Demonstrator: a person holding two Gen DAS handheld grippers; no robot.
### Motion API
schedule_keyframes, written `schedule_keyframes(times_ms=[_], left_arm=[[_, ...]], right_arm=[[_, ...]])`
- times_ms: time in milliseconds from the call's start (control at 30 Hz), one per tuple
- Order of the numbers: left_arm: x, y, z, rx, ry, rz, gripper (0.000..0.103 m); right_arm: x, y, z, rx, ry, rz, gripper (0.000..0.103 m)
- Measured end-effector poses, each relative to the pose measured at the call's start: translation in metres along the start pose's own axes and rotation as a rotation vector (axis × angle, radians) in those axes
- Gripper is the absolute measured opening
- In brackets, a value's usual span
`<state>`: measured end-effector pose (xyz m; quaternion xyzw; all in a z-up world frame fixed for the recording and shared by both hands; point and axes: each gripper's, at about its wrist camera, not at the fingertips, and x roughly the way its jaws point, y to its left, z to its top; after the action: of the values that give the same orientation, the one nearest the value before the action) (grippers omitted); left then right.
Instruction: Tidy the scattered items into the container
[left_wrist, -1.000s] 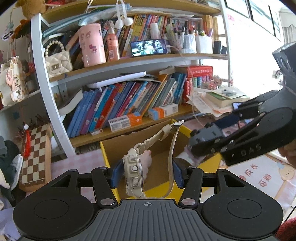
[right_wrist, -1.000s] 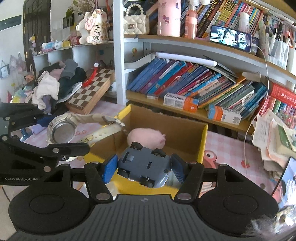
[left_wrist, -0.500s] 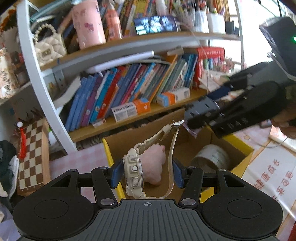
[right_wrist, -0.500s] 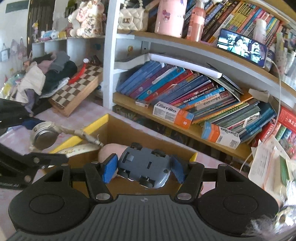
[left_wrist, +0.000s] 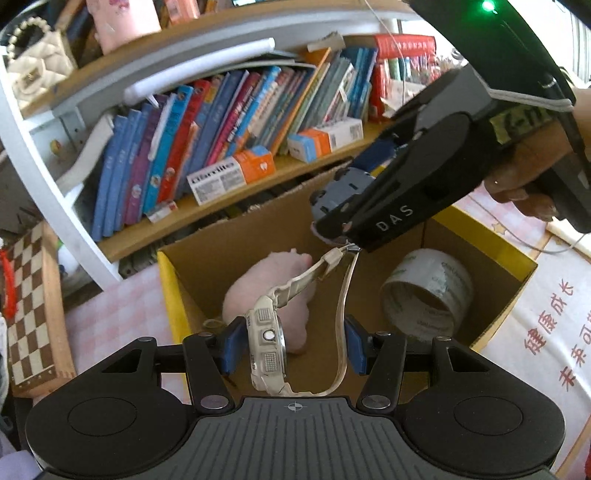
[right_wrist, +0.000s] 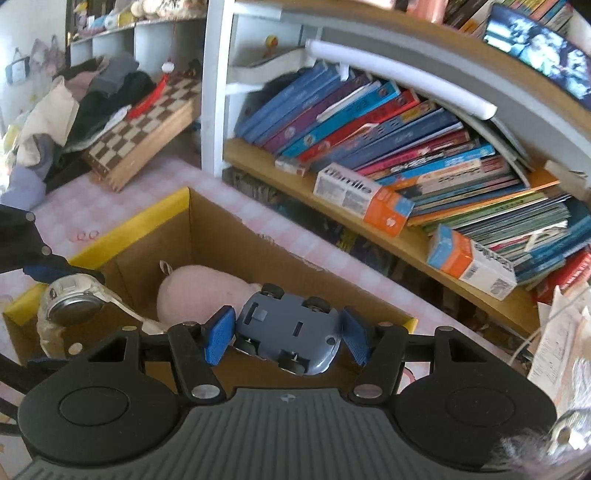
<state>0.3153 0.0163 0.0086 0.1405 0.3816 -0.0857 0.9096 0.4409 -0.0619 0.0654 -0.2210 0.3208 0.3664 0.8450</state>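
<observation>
A yellow-rimmed cardboard box (left_wrist: 168, 288) (right_wrist: 155, 208) stands open below both grippers. Inside lie a pink plush toy (left_wrist: 258, 291) (right_wrist: 195, 288) and a roll of clear tape (left_wrist: 424, 291). My left gripper (left_wrist: 291, 345) is shut on a beige digital watch (left_wrist: 267, 343), its strap looping up over the box. In the right wrist view the watch (right_wrist: 70, 306) shows at the left. My right gripper (right_wrist: 286, 336) is shut on a blue-grey toy car (right_wrist: 286, 328), upside down, wheels up, above the box. The car (left_wrist: 340, 188) and right gripper also show in the left wrist view, held by a hand (left_wrist: 532, 177).
A bookshelf with leaning books (left_wrist: 221, 122) (right_wrist: 388, 136) and toothpaste boxes (left_wrist: 232, 173) (right_wrist: 362, 195) stands just behind the box. A folded chessboard (left_wrist: 29, 306) (right_wrist: 147, 129) lies at the left, beside piled clothes (right_wrist: 74, 99). A pink checked cloth (right_wrist: 92, 206) covers the table.
Both grippers have moved forward and down over the box, still gripping watch and car. The box interior, with plush toy and tape roll, now fills more of both views.
</observation>
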Motion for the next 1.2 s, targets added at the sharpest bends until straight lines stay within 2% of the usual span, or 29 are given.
schedule_keyframes(times_ms=[233, 567, 1200], left_arm=[[0.017, 0.002, 0.002, 0.004, 0.052, -0.027, 0.054], [0.036, 0.008, 0.001, -0.016, 0.126, -0.078, 0.054], [0.074, 0.008, 0.008, 0.103, 0.281, -0.167, 0.055]], right_arm=[[0.022, 0.004, 0.003, -0.087, 0.068, 0.053, 0.06], [0.049, 0.006, 0.001, -0.129, 0.157, 0.089, 0.06], [0.073, 0.009, -0.002, -0.199, 0.244, 0.11, 0.06]])
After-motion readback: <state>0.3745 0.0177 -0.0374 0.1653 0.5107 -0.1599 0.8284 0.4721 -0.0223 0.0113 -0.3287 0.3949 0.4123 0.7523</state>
